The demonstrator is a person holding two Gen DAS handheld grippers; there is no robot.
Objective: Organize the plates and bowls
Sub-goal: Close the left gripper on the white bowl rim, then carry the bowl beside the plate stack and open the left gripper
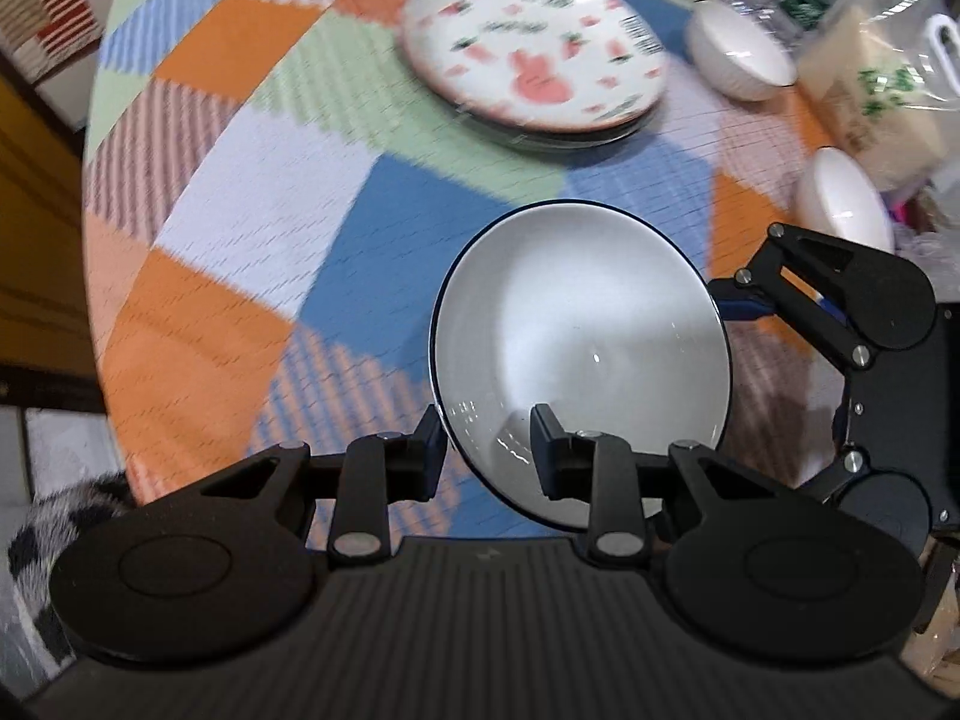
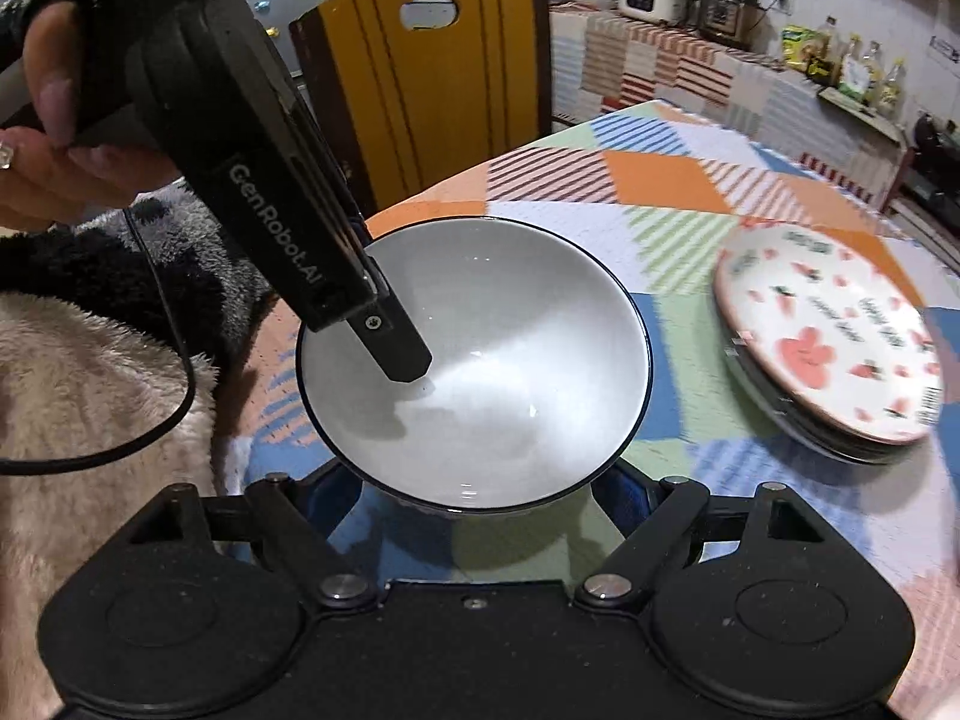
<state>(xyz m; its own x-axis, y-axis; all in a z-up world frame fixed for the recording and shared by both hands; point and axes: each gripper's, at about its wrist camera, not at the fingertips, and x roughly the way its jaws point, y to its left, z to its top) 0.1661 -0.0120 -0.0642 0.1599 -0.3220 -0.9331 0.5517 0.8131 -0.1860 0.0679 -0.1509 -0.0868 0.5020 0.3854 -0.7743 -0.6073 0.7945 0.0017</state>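
Table under patchwork cloth [image 1: 252, 192], stacked plates [image 1: 534, 54], two white bowls [image 1: 741, 54], bagged carton [image 1: 870, 102]

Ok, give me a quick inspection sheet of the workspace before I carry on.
Surface: round table under a patchwork cloth.
Job's things: dark-rimmed bowl between both grippers; plate stack, pink-patterned plate on top; two small white bowls beyond.
Clutter: plastic bags and bottles at the table's far edge.
Grippers: left gripper pinches the bowl's rim, one finger inside; right gripper spread wide around its lower wall, apparently gripping.
Cables: black cable trailing from the left gripper over a fleece sleeve.
Surroundings: yellow chair, counter with appliances.
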